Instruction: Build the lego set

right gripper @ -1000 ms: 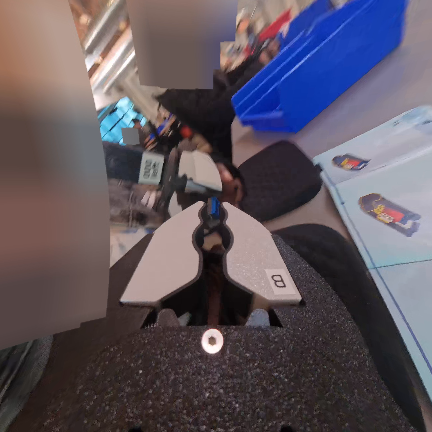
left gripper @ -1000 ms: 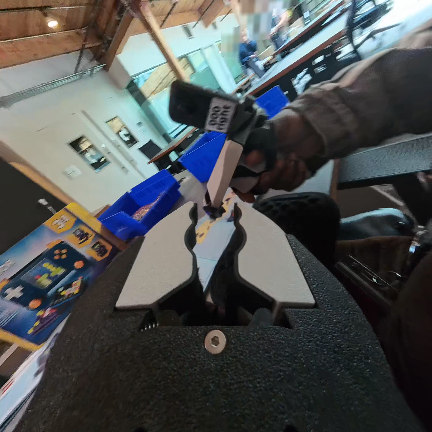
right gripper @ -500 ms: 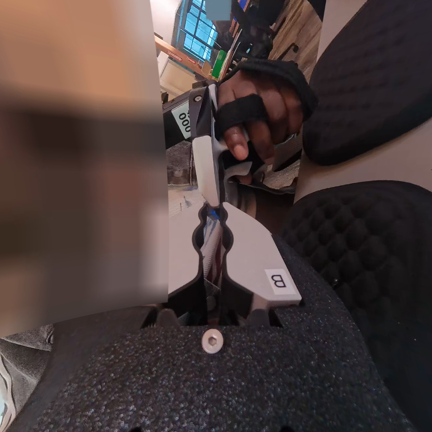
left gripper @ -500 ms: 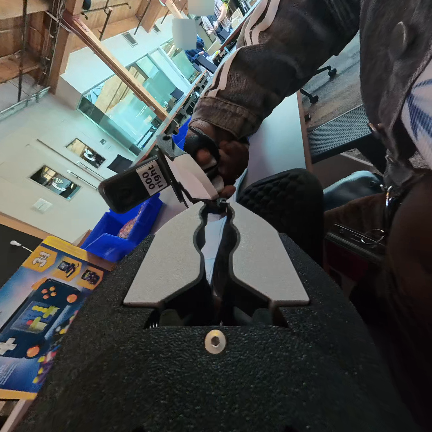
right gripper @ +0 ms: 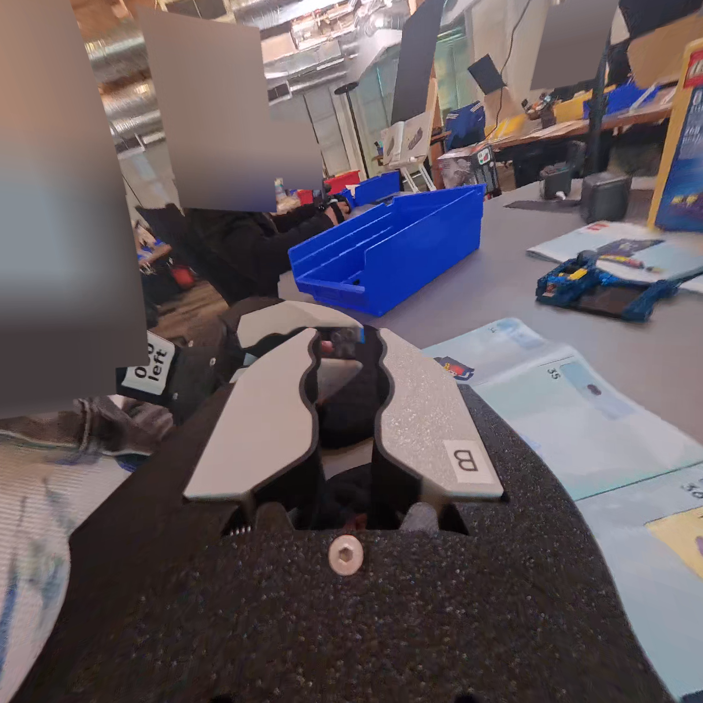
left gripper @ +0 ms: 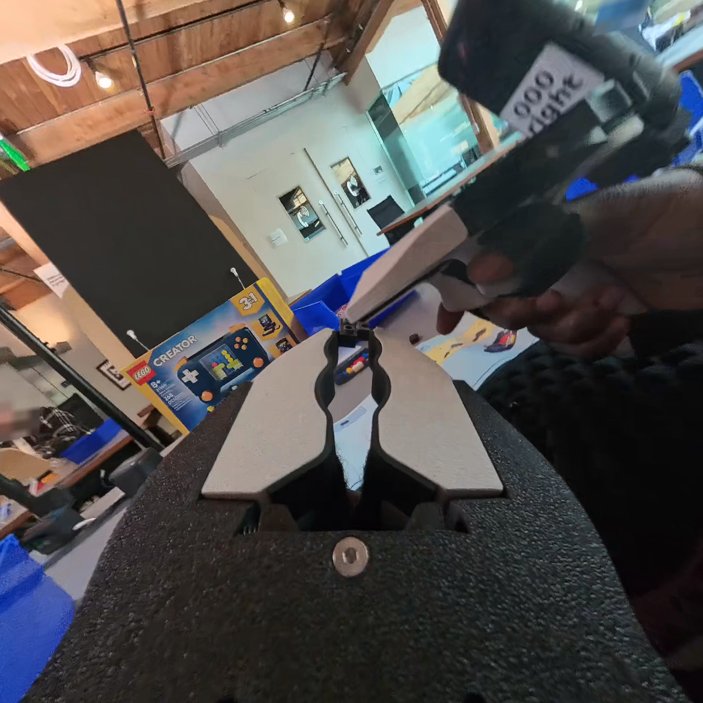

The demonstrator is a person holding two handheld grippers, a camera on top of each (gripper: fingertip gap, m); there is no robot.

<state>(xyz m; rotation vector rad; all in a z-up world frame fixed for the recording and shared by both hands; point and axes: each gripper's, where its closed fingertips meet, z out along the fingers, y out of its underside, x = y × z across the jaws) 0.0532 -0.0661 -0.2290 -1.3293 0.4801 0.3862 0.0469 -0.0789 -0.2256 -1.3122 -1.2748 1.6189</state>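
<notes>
At the centre of the left wrist view, the left claw (left gripper: 352,336) pinches a small dark brick (left gripper: 349,334) between its tips. The right claw (right gripper: 348,340) stands partly open and bare, tips close by the brick, above the grey worktop (right gripper: 494,300) with a blue bin (right gripper: 384,258).

I count two grippers, my left gripper (left gripper: 352,334) and my right gripper (right gripper: 348,336). On the table I see one blue bin (right gripper: 388,255), one toy box (left gripper: 213,361) and one blue brick model (right gripper: 570,279).

Writing on toy box (left gripper: 213,365), sticker (right gripper: 150,367) on left gripper (left gripper: 352,334), sticker (left gripper: 547,95) on right gripper (right gripper: 348,336), finger label (right gripper: 466,460), booklet pages (right gripper: 570,399).
</notes>
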